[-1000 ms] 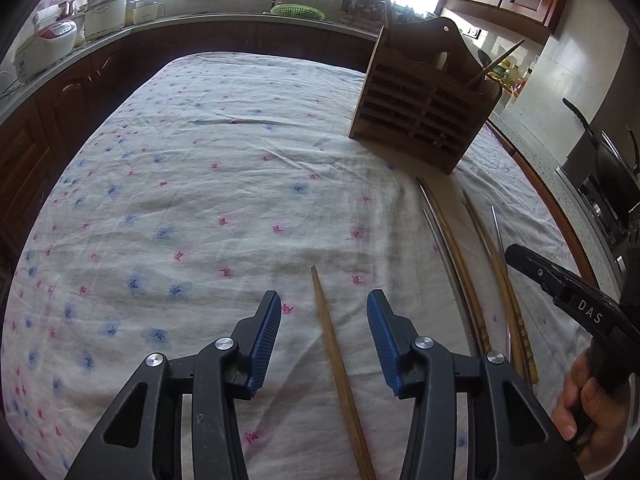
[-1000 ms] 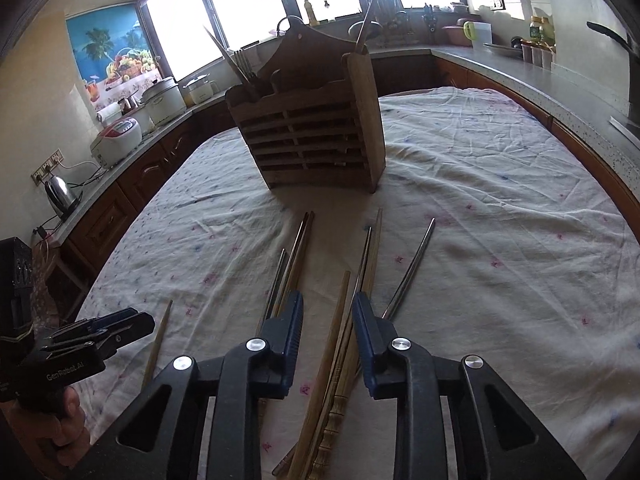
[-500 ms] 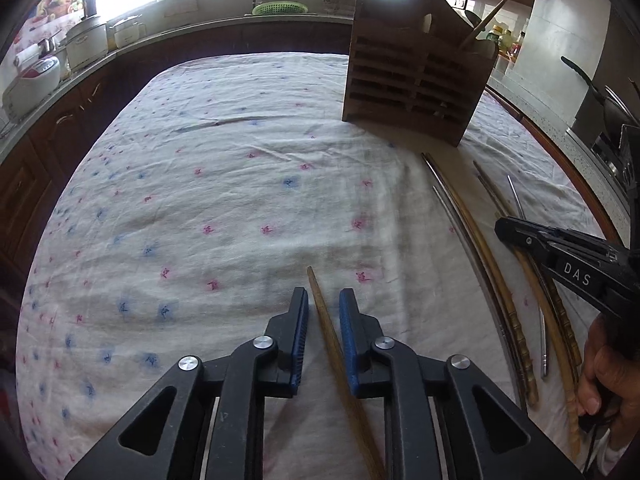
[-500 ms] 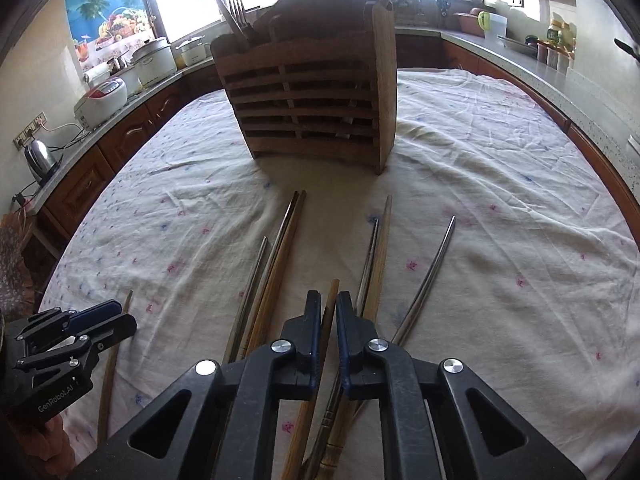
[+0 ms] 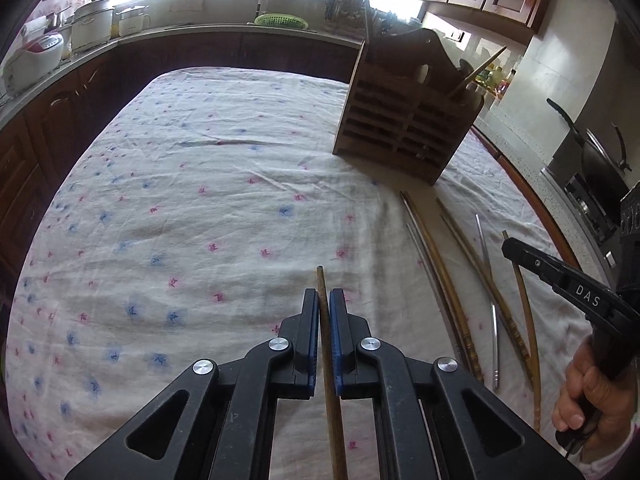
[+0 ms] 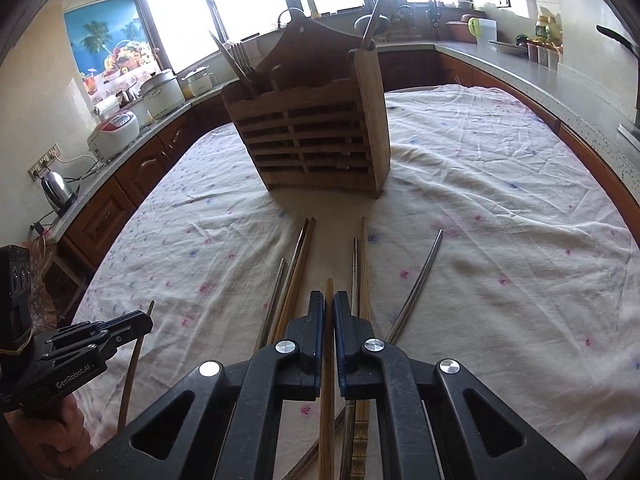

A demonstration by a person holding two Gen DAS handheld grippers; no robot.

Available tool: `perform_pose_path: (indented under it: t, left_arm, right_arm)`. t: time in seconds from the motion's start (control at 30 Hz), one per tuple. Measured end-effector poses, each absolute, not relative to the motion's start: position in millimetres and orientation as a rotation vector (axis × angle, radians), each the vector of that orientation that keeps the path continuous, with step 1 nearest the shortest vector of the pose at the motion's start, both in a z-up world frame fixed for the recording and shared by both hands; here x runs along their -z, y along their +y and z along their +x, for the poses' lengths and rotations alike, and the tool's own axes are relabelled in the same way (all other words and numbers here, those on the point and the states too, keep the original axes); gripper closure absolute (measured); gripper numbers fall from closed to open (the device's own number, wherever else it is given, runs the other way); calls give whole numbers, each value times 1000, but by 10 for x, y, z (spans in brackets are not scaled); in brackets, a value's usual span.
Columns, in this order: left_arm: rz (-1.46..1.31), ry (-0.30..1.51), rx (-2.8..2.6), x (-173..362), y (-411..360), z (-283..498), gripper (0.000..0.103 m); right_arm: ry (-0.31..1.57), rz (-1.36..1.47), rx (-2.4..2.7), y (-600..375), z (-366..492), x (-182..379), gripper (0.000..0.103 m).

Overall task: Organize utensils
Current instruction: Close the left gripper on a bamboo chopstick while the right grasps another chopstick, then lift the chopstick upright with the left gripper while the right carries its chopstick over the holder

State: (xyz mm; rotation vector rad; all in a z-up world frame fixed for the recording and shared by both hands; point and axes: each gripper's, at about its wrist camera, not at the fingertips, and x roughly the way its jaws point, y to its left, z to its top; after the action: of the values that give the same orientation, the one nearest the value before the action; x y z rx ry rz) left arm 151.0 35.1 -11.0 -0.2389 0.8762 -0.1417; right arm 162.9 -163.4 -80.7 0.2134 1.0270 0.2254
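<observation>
Left gripper [image 5: 324, 300]: your blue pads are clamped on one wooden chopstick [image 5: 325, 320]; its tip pokes out just past the fingers and its tail runs back under the tool.

Right gripper [image 6: 329, 304]: your pads are pressed together on a second wooden chopstick [image 6: 329, 344], one piece, its tip showing just ahead of the fingers.

Loose sticks, right wrist view: five lie on the cloth ahead of you. Two metal chopsticks [image 6: 274, 300] lie on the left side with one brown wooden stick [image 6: 298, 276] between them. One metal-and-wood pair [image 6: 363, 264] lies side by side in the middle. One lone metal stick [image 6: 420, 280] lies angled off to the right.

Holder [image 6: 316, 140]: one wooden slatted rack, upright on the cloth, just beyond the far tips of the loose sticks. It already carries several forks [image 6: 240, 60] on its left side and one long utensil [image 6: 378, 8] leaning out on its right.

Tablecloth [image 5: 180, 200]: one, white with small pink and blue flowers, wrinkled.

Counter items, right wrist view: two white cookers [image 6: 160, 88], one smaller white and red appliance [image 6: 114, 132], one metal kettle [image 6: 56, 186].
</observation>
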Motion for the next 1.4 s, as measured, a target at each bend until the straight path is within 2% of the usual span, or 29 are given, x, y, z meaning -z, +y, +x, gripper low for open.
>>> perform_pose_path:
  t: [0.53, 0.7, 1.4]
  left_arm:
    - [-340, 600, 192, -846, 820, 758, 100]
    - [-329, 536, 184, -1001, 860, 594, 100]
    - [-308, 488, 202, -1069, 781, 814, 100]
  right_arm:
    - [766, 330, -259, -1929, 1366, -250, 98]
    - [700, 335, -259, -1977, 1330, -484, 98]
    - [642, 339, -249, -2079, 1409, -614, 98]
